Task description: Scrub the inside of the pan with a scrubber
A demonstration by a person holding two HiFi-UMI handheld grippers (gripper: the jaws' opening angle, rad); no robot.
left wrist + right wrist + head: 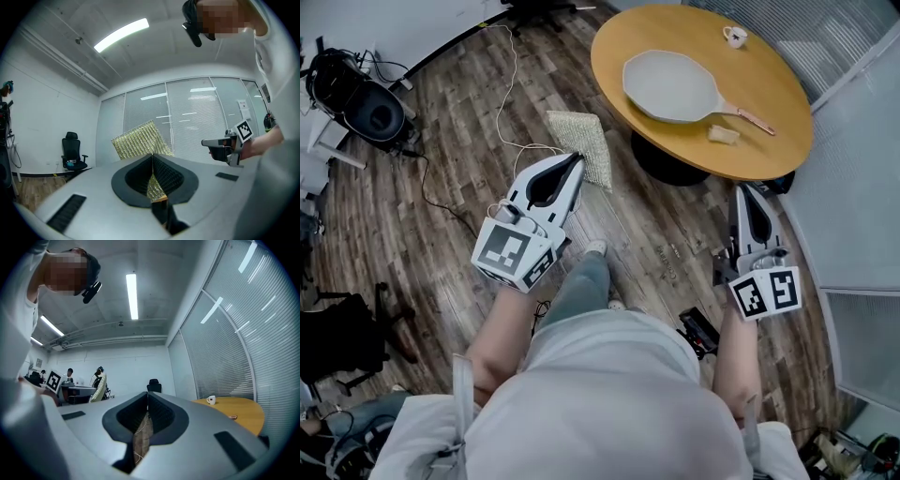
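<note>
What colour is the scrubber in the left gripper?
Yellow-gold mesh; scrubber shows best in left gripper view.

Left tool (577,159) and right tool (741,189): pale grey wedges, black hollows — each with a black-and-white marker cube (514,253). White shirt (609,394), grey-blue trousers (586,286).

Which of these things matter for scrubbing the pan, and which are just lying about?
For the job:
- pan on the round table
- scrubber, held in the left tongs

Lying about:
- white cup
- small tan piece by the pan's handle
- black gear on the floor
</note>
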